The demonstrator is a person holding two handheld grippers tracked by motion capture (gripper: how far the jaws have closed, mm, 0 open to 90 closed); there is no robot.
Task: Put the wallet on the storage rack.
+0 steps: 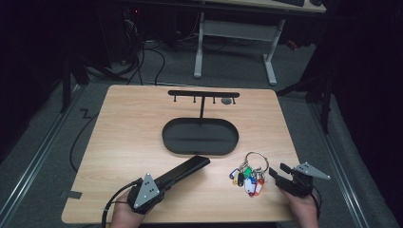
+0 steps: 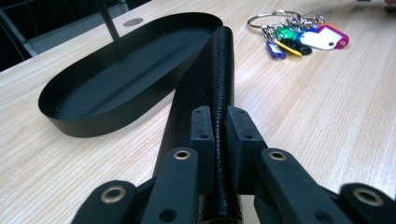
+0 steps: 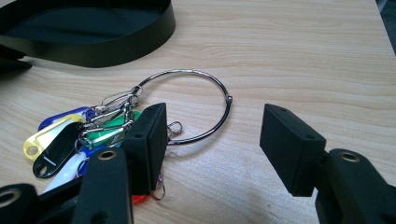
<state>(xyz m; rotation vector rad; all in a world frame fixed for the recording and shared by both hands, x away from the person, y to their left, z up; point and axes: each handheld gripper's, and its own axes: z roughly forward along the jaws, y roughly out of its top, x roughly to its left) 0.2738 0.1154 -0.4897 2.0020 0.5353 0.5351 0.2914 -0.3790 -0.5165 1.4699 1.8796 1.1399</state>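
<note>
Your left tongs are clamped on the near end of the black textured case, jaws pinching its edge as the left gripper view shows. The case lies on the tabletop, long axis running diagonally from your left hand up and to the right, far end pointing at the near rim of the black oval tray and sitting just beside it; I can't tell whether it touches. In the left gripper view the case runs straight out along the jaw line, tray to its left. Your right tongs are spread wide and hold nothing, low over the key ring bundle: one jaw sits over the coloured tags, the other stands on bare wood off to the side of the big steel ring, with the ring's near arc lying between them. In the high view the right tongs sit just right of the keys, ring toward the tray, tags fanned toward you. My read: the case is in hand and the keys are at the approach stage. Next move for the right: drop the jaws across the ring wire or the clip cluster and close; the wire is thin and flat on the wood, so go low and square or it'll slip out. The hook stand rises from the tray behind.
</note>
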